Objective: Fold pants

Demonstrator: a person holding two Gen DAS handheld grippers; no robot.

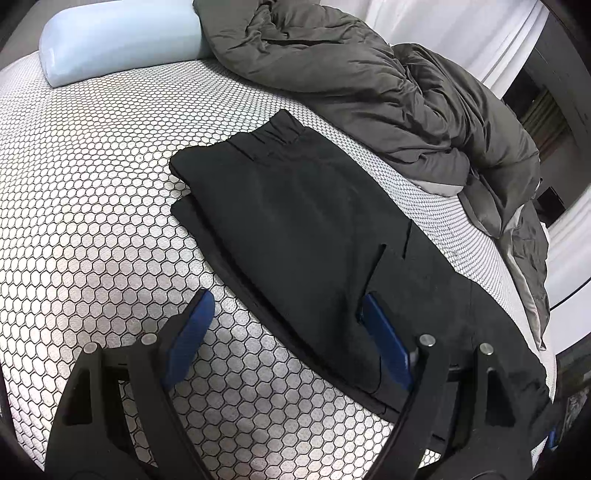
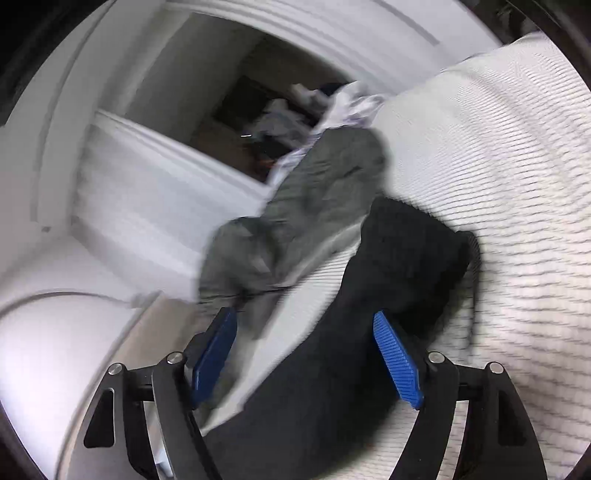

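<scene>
The black pants lie folded on the bed, a long flat strip running from the elastic waistband at the far end toward the near edge of the mattress. One layer sits stacked on another, with the lower layer peeking out along the left side. A slit pocket shows on the top layer toward the near end.

The left gripper hangs over the near part of the pants with its blue fingers spread wide. One finger is above the black cloth, the other above the bare mattress just left of the pants. Nothing is pinched between them, and the pads do not press on the cloth.

The right gripper is seen only in its own blurred view. Its blue fingers also stand wide apart, with the dark pants running between and beyond them; the pads do not appear to clamp the cloth.

Beyond the pants, along their right side, a rumpled grey blanket is heaped along the bed's far edge and spills over the corner. Farther from the pants, past the waistband and to the left, a pale blue pillow rests on the mattress, which carries a white cover printed with a dark honeycomb pattern. Beyond the blanket stands a white wall.
</scene>
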